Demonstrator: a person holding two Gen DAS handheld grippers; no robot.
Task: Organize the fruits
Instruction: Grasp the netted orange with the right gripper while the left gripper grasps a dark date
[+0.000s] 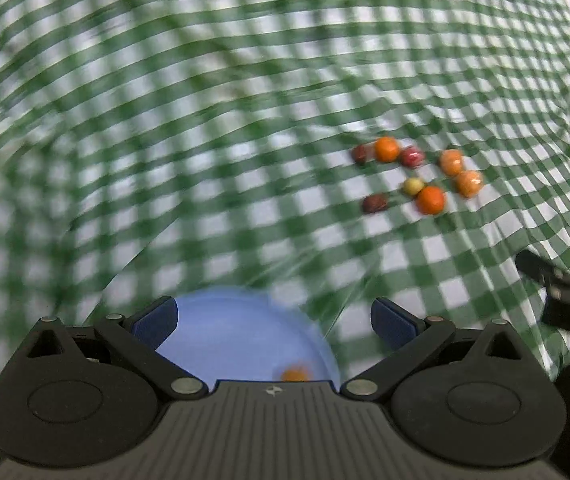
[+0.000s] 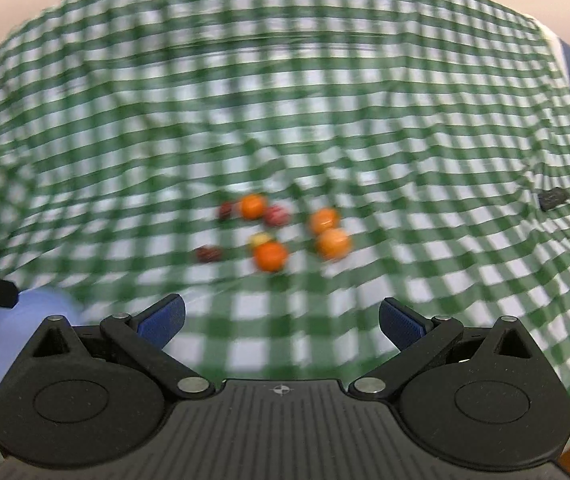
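Several small fruits lie in a loose cluster on the green-checked tablecloth: oranges [image 1: 430, 200] [image 2: 270, 256], peach-coloured ones [image 1: 469, 183] [image 2: 333, 243], dark red ones [image 1: 374, 203] [image 2: 207, 254] and a small yellow one [image 1: 413, 186] [image 2: 261, 238]. A light blue plate [image 1: 225, 332] lies right below my left gripper [image 1: 273, 320], which is open and empty; one orange fruit [image 1: 295, 374] sits on the plate. My right gripper [image 2: 281, 322] is open and empty, short of the cluster. The plate [image 2: 17, 332] shows at the left edge of the right wrist view. Both views are motion-blurred.
The green-checked tablecloth [image 1: 205, 140] [image 2: 405, 140] is wrinkled and covers the whole table. A small dark object [image 2: 552, 199] lies on it at the far right. The right gripper's black body [image 1: 565, 292] shows at the right edge of the left wrist view.
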